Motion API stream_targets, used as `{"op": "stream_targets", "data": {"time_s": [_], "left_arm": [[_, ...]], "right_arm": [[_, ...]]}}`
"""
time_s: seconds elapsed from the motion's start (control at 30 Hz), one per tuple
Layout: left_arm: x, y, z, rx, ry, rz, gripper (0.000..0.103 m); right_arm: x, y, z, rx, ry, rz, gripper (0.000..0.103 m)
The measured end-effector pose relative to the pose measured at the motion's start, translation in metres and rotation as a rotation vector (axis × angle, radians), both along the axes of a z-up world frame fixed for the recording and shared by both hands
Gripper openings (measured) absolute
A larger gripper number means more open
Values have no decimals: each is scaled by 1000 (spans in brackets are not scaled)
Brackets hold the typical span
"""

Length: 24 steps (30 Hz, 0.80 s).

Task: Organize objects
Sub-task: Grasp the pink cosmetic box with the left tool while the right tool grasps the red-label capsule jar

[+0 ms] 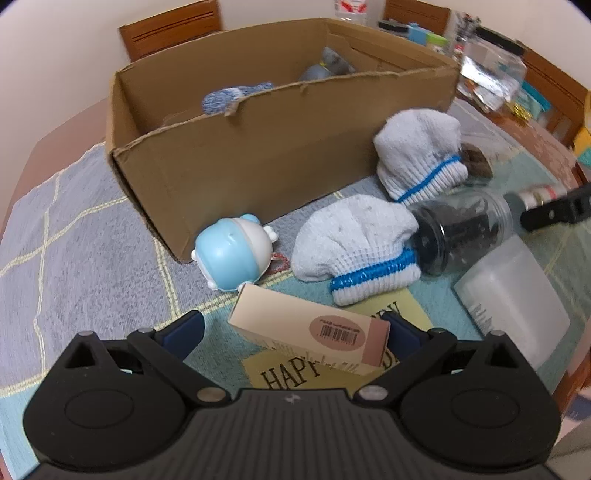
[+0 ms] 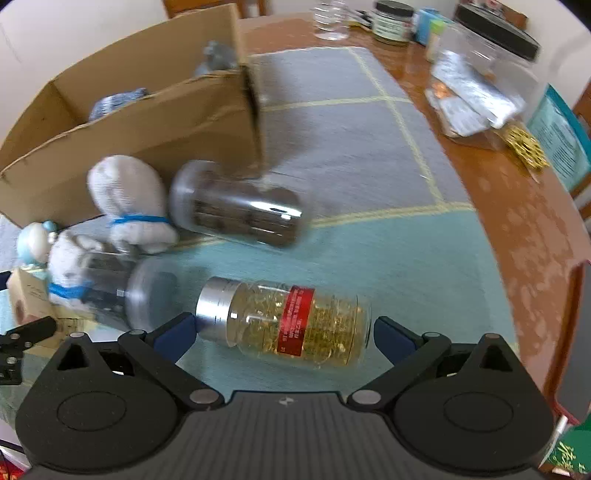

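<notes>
My left gripper (image 1: pixel 295 328) is open low over the mat, its fingers either side of a beige carton (image 1: pixel 310 328) with a barcode sticker. The carton lies on a yellow "HAPPY" card (image 1: pixel 291 373). My right gripper (image 2: pixel 284 332) is open around a clear bottle (image 2: pixel 295 321) of golden capsules, lying on its side with a silver cap and red label. An open cardboard box (image 1: pixel 258 155) stands behind, with a blue knitted item (image 1: pixel 229 98) and a grey item (image 1: pixel 325 66) inside. A blue-and-white toy (image 1: pixel 232 254) and two white blue-striped gloves (image 1: pixel 354 243) (image 1: pixel 421 151) lie in front of the box.
A dark-filled jar (image 1: pixel 461 229) and a translucent white container (image 1: pixel 517 299) lie right of the gloves. Another jar (image 2: pixel 236 210) lies by the box corner. Jars, a clear bottle and packets (image 2: pixel 476 96) crowd the far wooden table edge. Wooden chairs (image 1: pixel 170 26) stand behind.
</notes>
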<state>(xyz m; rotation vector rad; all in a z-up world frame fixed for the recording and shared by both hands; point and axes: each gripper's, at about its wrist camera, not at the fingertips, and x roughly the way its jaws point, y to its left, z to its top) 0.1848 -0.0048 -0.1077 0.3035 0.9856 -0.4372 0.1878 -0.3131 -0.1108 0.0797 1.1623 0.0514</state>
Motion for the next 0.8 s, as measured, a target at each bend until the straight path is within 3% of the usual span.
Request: {"op": "stream_targets", "data": {"time_s": [0.27,0.47,0.6,0.8], "left_arm": [[-2,-4,-3,7,-15,-115,99],[-4,-2,-2,-53,12,-124,91],[-1,0,-5,-44,1,-134,85],[-2,6,-4,-35,-8,-165,84]], "right_arm": [[-5,-15,-2,9,5,-51,103],[-4,-2,-2,-26,-13,-23,103],[-2,0,-5,-48,-21,-3,103],[1,1,-9,-58,-21,13,103]]}}
